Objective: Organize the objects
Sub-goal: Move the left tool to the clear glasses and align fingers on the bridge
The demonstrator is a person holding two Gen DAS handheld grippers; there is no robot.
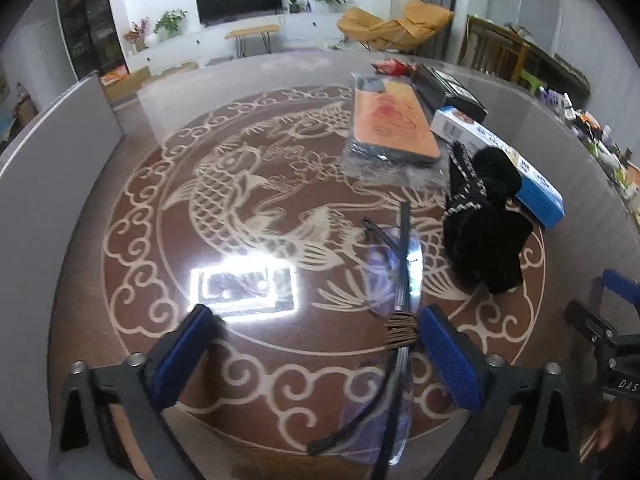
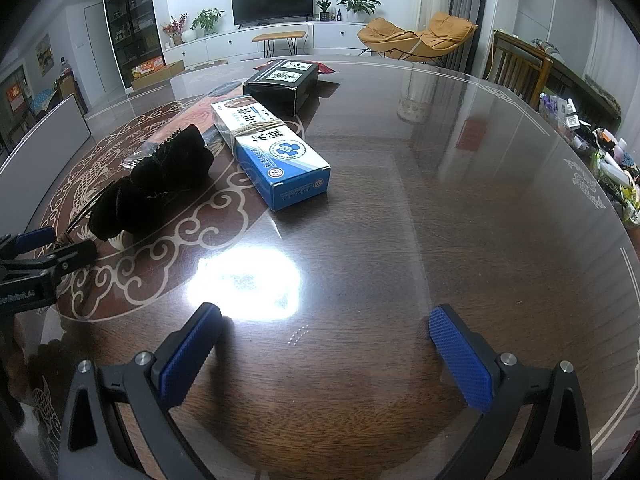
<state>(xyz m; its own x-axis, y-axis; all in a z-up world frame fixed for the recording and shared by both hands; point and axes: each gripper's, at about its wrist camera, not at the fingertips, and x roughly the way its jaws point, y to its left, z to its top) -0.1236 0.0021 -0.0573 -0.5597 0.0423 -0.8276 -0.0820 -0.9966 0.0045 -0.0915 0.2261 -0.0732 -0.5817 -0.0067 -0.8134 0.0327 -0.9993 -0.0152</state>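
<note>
My left gripper is open and empty, low over a glass-topped table with a carp pattern. A long thin dark item in a clear sleeve lies just inside its right finger. A black knitted cloth, a blue and white box, an orange flat pack in plastic and a black box lie beyond. My right gripper is open and empty over bare table. The cloth, blue box and black box lie ahead to its left.
A grey panel stands at the table's left edge. Clutter lines the far right side. A wooden chair and an orange lounge chair stand behind the table. The left gripper shows at the right view's left edge.
</note>
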